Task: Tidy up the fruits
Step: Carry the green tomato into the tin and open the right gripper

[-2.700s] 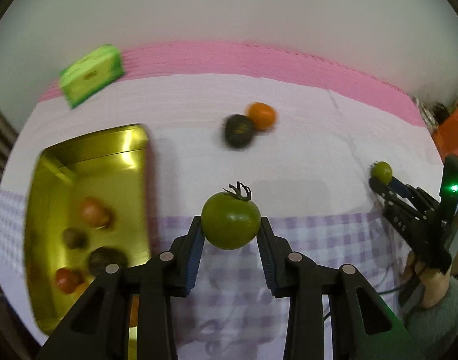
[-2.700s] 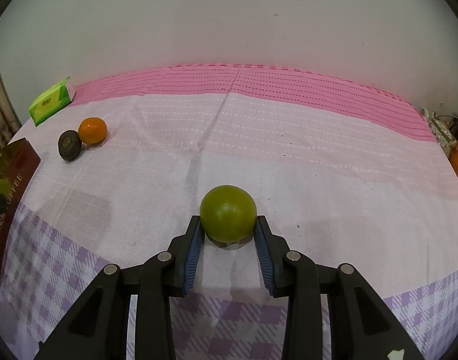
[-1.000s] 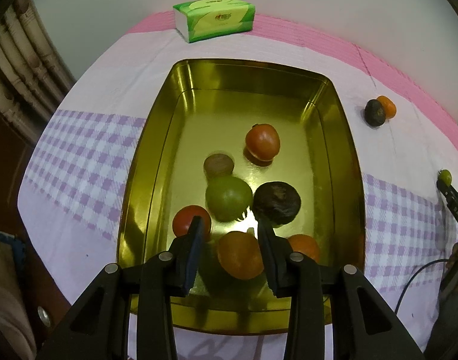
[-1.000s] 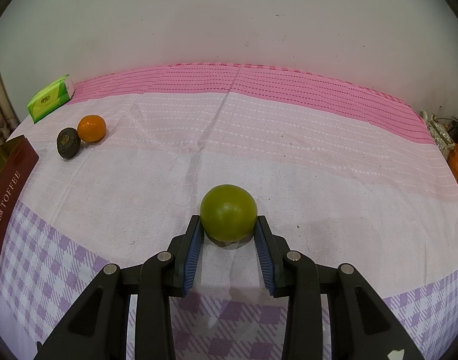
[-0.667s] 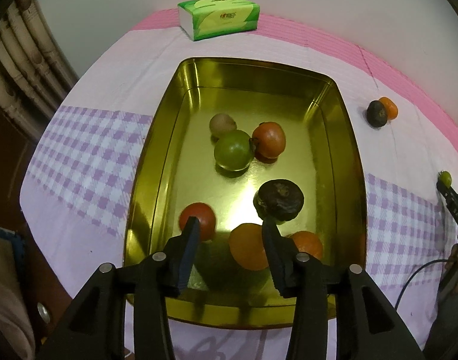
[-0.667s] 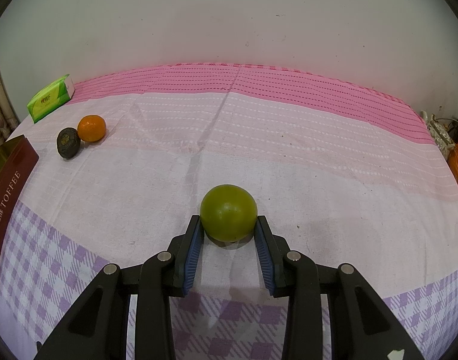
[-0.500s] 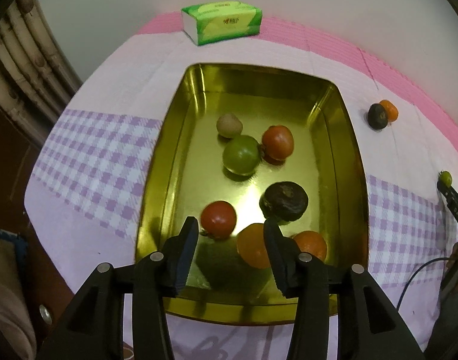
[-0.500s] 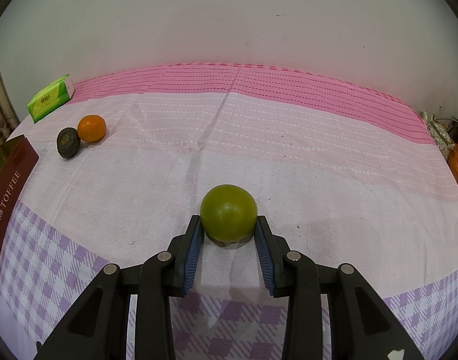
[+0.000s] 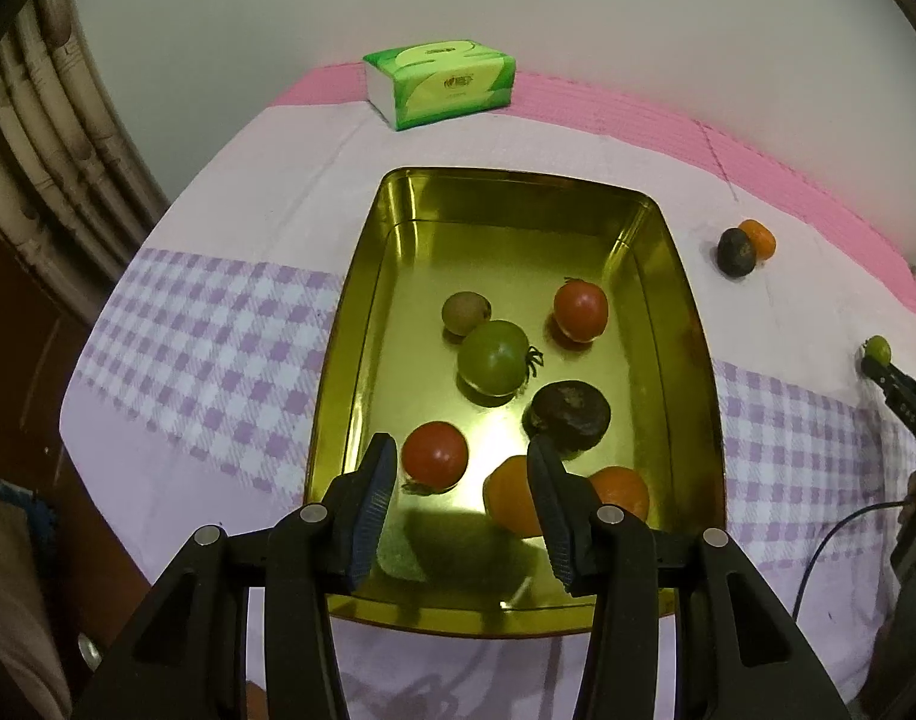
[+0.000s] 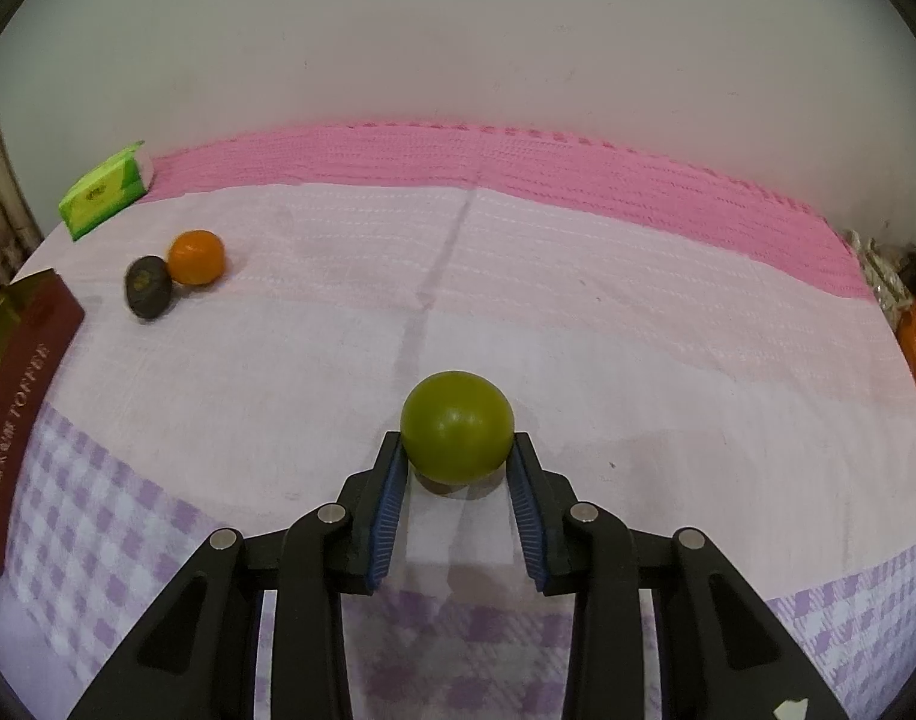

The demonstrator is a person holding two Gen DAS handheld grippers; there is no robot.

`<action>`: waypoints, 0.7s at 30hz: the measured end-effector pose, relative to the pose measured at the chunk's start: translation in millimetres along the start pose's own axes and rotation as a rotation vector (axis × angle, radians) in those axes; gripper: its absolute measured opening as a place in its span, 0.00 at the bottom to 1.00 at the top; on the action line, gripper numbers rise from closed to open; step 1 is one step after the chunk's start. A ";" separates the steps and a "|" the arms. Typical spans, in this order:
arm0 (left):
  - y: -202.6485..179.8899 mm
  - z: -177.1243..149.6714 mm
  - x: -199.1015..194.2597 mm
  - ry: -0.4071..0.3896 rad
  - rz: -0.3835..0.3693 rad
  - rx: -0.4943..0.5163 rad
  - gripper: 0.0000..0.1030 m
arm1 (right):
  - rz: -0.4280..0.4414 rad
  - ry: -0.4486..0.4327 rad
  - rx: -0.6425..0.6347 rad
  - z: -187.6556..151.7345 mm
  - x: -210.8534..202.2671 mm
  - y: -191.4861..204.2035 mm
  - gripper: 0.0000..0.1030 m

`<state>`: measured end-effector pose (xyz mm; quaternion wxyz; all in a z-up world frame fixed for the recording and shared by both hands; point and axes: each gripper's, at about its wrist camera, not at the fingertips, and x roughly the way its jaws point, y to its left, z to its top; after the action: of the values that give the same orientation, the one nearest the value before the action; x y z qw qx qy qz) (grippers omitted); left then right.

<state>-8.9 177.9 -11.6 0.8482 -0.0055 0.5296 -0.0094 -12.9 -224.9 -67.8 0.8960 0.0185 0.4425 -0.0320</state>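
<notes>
Left wrist view: the left gripper point(image 9: 460, 498) hangs over the gold tin tray point(image 9: 362, 324), jaws parted and holding nothing. The green tomato point(image 9: 493, 358) lies loose in the tray among red tomatoes point(image 9: 580, 308), a dark fruit point(image 9: 571, 415) and oranges point(image 9: 621, 490). A tissue pack point(image 9: 440, 83) sits beyond the tray.

Right wrist view: the right gripper point(image 10: 458, 483) is clenched on a green round fruit point(image 10: 456, 427) resting on the tablecloth point(image 10: 637, 324). An orange point(image 10: 196, 257) and a dark fruit point(image 10: 148, 287), touching, lie well apart at left.

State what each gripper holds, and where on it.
Right gripper pinches the green fruit across its lower sides. Left gripper holds nothing.
</notes>
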 end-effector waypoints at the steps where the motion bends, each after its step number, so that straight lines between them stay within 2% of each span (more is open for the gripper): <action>1: 2.0 -1.2 0.3 0.003 0.003 -0.004 0.45 | 0.019 0.000 -0.001 2.2 -3.3 4.5 0.31; 5: 4.1 -5.9 -1.6 0.017 -0.013 -0.013 0.45 | 0.118 -0.021 -0.043 14.1 -21.9 39.0 0.31; 9: 7.2 -8.6 -11.3 -0.005 0.026 -0.006 0.46 | 0.256 -0.042 -0.123 24.4 -41.0 94.6 0.31; 14: 23.5 -11.5 -19.0 -0.019 0.049 -0.057 0.51 | 0.412 -0.036 -0.230 30.2 -56.1 171.1 0.31; 18: 40.8 -12.5 -19.3 -0.018 0.050 -0.130 0.51 | 0.468 -0.015 -0.329 28.6 -53.6 230.1 0.31; 21: 50.5 -12.6 -20.0 -0.019 0.046 -0.176 0.51 | 0.481 0.014 -0.376 25.0 -45.7 256.8 0.31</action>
<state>-28.5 228.8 -0.1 0.8494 -0.0680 0.5203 0.0570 -1.9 31.5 -15.0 0.8625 -0.0431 0.4299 0.2635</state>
